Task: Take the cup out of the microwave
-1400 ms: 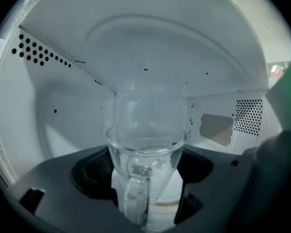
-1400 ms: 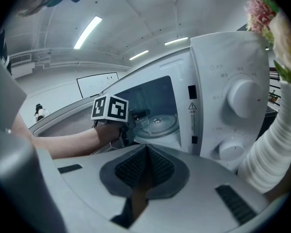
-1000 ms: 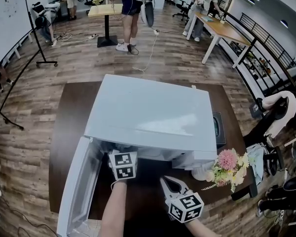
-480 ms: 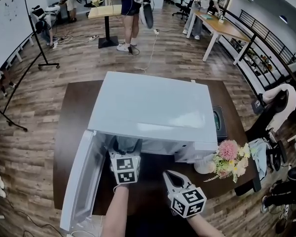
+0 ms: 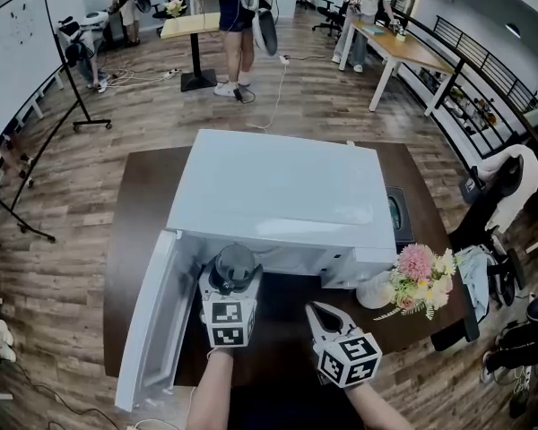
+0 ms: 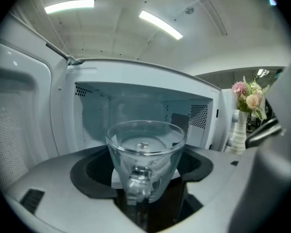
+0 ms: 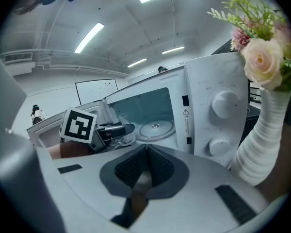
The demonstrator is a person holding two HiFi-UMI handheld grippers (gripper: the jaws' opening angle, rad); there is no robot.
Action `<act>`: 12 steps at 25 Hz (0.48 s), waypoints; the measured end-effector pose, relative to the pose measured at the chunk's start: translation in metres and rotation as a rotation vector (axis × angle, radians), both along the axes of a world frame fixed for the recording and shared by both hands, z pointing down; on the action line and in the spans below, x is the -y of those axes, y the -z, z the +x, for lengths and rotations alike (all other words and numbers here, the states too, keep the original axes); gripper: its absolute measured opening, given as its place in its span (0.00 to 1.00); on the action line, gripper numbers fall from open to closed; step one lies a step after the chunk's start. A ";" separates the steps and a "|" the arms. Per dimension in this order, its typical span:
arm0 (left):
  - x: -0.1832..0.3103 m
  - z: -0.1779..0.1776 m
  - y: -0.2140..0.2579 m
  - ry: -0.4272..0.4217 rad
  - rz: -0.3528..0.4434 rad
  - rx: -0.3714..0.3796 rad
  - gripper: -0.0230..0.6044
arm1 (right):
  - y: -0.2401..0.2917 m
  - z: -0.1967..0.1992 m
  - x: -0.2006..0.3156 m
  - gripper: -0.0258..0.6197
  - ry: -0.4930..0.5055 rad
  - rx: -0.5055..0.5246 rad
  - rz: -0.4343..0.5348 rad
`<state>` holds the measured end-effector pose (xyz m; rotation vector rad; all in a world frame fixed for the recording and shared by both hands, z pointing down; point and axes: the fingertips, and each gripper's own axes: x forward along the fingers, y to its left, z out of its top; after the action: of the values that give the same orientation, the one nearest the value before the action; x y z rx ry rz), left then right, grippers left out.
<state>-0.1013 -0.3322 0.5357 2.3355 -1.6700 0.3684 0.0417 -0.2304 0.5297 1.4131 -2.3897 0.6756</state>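
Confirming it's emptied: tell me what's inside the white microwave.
Inside the white microwave, only a round glass turntable shows; the clear glass cup in the left gripper hides part of the floor.

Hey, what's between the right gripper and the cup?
Only bare dark table, seen in the head view. The right gripper, shut and empty, sits beside the cup, which the left gripper holds in front of the open microwave.

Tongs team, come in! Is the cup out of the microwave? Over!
Left tongs shut on cup, by the handle. Right tongs shut, empty. Cup held just outside the open microwave. Flower vase close by right tongs.
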 end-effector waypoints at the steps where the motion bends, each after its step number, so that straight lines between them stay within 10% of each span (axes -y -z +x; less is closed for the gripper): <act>1: -0.004 0.001 0.001 -0.009 -0.003 -0.003 0.63 | 0.000 0.002 0.000 0.03 -0.004 -0.001 0.000; 12: -0.053 0.006 0.014 -0.098 -0.008 -0.036 0.63 | -0.002 0.013 -0.002 0.03 -0.012 -0.015 0.015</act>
<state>-0.0953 -0.2797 0.5222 2.4088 -1.5393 0.3490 0.0550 -0.2288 0.5312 1.4348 -2.3810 0.6493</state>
